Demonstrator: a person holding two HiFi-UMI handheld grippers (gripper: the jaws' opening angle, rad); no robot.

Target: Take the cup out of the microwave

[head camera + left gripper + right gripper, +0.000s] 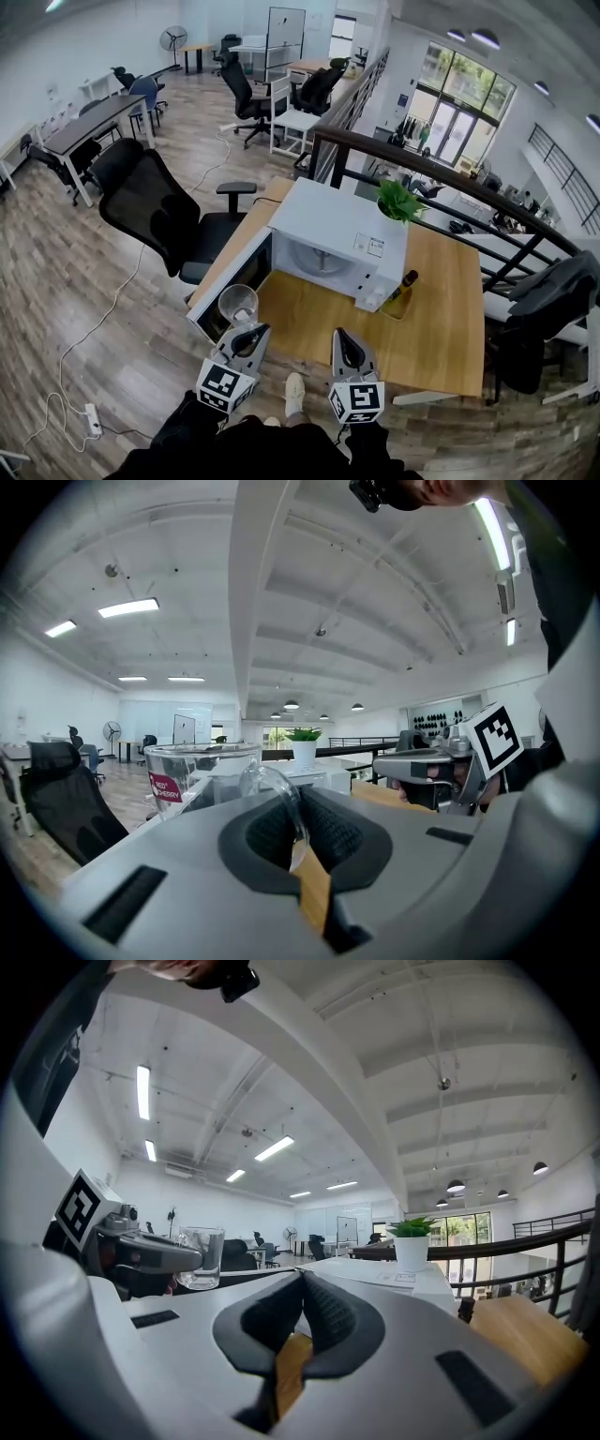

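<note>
Left claw [292,808] pinches the handle [281,786] of the cup [192,775] ahead — right claw [300,1283] closed, empty.

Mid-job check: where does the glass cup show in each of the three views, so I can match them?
Head view: cup lower left of centre, at the left tool's tip.
Left gripper view: cup left of centre, its handle pinched in that tool.
Right gripper view: cup at left, mid-height.
Shared landmark: the potted plant.
</note>
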